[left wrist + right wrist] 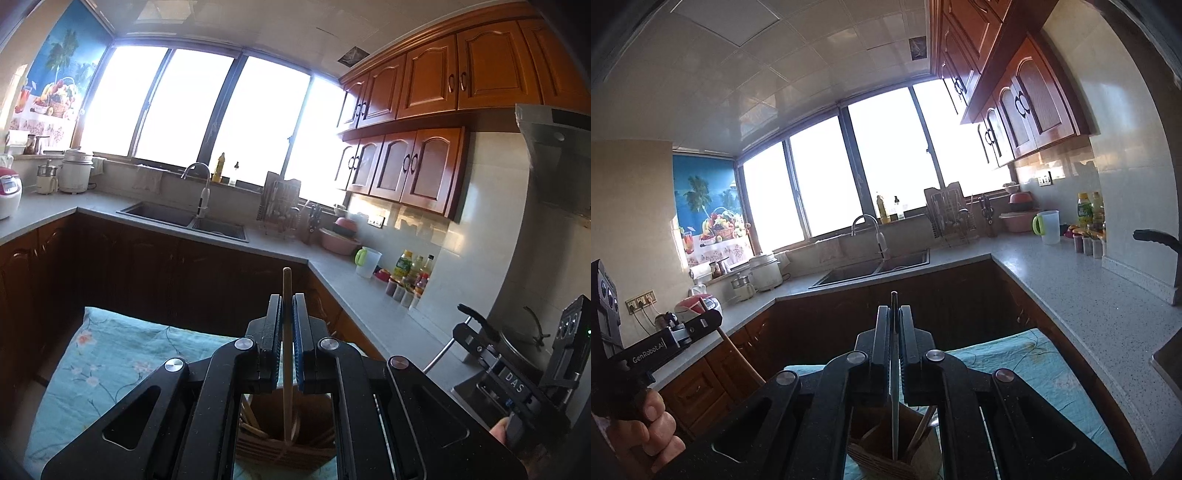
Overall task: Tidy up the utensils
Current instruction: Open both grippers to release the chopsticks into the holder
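Observation:
In the left wrist view my left gripper (287, 300) is shut on a thin wooden stick (286, 343) held upright. The stick's lower end reaches down into a wooden utensil holder (310, 443) with more wooden sticks in it. In the right wrist view my right gripper (894, 311) is shut on a thin grey metal utensil (894, 369). That utensil's lower end stands in the same wooden holder (871, 458). The holder rests on a teal floral cloth (110, 369). Each view shows the other gripper beside it: the right one (466, 334) and the left one (707, 320).
A grey L-shaped counter (1052, 280) runs round the room, with a double sink (184, 218), a faucet, a dish rack (280, 206), a pink bowl, a white jug (369, 262) and bottles. A pot (524, 343) sits at the right under a range hood. Dark cabinets lie ahead. A hand (646, 435) holds the left gripper.

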Demonstrator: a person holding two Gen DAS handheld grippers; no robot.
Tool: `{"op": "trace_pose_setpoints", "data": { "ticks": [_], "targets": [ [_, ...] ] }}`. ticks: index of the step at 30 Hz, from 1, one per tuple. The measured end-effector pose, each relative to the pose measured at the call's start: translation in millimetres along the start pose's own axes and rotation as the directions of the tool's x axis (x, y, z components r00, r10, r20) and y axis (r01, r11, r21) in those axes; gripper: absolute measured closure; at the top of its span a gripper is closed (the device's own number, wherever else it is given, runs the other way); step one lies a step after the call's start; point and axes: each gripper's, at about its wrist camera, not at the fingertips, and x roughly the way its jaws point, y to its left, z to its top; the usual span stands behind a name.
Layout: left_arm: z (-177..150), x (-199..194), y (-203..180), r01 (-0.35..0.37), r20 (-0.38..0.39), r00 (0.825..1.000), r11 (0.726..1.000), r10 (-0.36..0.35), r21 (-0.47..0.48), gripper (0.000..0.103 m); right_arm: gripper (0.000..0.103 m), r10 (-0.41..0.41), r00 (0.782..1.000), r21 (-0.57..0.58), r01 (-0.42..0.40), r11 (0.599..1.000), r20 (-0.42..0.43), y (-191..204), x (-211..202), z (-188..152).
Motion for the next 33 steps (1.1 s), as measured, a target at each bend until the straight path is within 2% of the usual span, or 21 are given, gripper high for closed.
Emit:
{"op": "trace_pose_setpoints", "data": {
  "ticks": [5, 11, 19, 26, 33],
  "targets": [
    [-16, 24, 9, -0.03, 0.002, 1.0, 0.999, 0.031, -0.04, 0.098, 0.099, -0.016, 1.0, 0.017, 0.016, 1.0, -0.002, -6, 15, -16],
    [-35, 35, 11, -0.055, -0.001, 0.999, 0.998, 0.055, -0.022, 0.098, 0.099, -0.031, 0.999, 0.024, 0.032, 0.999, -0.018, -12, 29, -32],
    [-66, 43, 13, -0.042, -0.083, 0.996, 0.999, 0.042, 0.007, 0.098, 0.099, -0.021, 0.996, 0.031, 0.024, 0.999, -0.087, -13, 38, -61],
    [-91, 53, 12, -0.036, -0.187, 0.981, 0.998, 0.044, 0.05, 0.097, 0.098, -0.024, 0.986, 0.047, 0.033, 0.998, -0.167, -20, 48, -85],
    [-93, 51, 8, -0.041, -0.188, 0.981, 0.996, 0.055, 0.08, 0.097, 0.098, -0.032, 0.981, 0.051, 0.042, 0.998, -0.19, -25, 50, -89]
  ]
}}
